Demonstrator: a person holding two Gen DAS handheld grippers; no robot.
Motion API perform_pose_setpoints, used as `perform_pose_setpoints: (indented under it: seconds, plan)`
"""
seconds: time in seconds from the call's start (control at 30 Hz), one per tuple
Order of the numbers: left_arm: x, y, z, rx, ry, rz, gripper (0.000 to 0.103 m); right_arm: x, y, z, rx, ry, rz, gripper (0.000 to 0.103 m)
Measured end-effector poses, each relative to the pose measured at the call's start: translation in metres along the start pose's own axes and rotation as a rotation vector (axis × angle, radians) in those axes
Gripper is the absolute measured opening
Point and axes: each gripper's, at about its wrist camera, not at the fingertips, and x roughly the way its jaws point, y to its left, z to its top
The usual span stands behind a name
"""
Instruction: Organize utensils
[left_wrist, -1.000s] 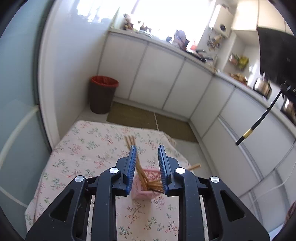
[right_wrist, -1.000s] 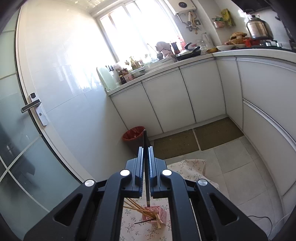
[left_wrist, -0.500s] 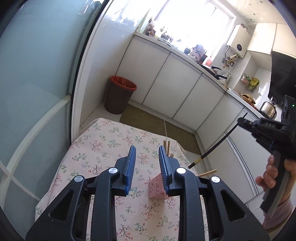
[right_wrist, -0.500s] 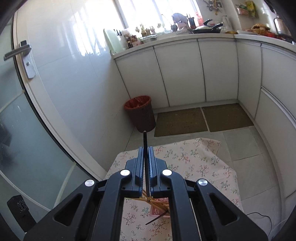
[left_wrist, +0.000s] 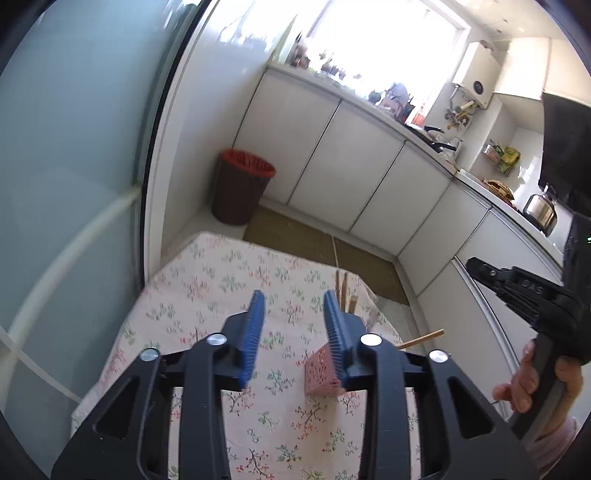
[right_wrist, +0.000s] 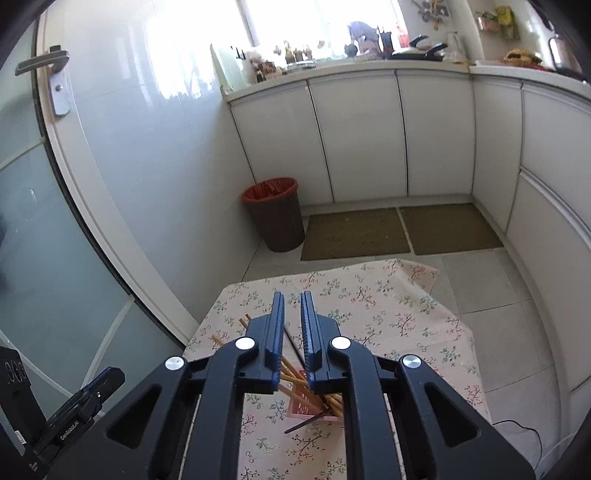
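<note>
Chopsticks (right_wrist: 295, 380) in pink holder (right_wrist: 306, 408) below right gripper (right_wrist: 292, 325) jaws, both grippers' jaws parted, empty.

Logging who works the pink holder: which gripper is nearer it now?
Right, going by its own view: the right gripper hangs directly above the holder. The left gripper sits off to its left.

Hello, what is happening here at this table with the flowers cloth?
A person holds a gripper in each hand above the table. The pink holder stands on it, filled with wooden chopsticks and dark chopsticks. The right gripper is slightly open and empty, just above the holder. The left gripper is open and empty too.
</note>
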Motion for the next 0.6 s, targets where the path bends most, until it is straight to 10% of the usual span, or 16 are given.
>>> perform_pose_setpoints:
  seconds: [0.07, 0.13, 0.37, 0.6]
  plan:
    - [-0.016, -0.021, 0.002, 0.050, -0.056, 0.033, 0.081, -0.029, -0.001, -0.004, 0.013, -0.046, -0.022, 0.057]
    - [-0.033, -0.046, 0.002, 0.101, -0.107, 0.052, 0.096, -0.057, -0.001, -0.014, 0.018, -0.078, -0.049, 0.065]
    - [-0.084, -0.125, -0.015, 0.262, -0.226, 0.195, 0.096, -0.131, -0.021, -0.050, 0.136, -0.177, -0.200, 0.097]
    - [-0.115, -0.156, -0.037, 0.287, -0.232, 0.190, 0.096, -0.181, -0.057, -0.072, 0.237, -0.144, -0.355, 0.096]
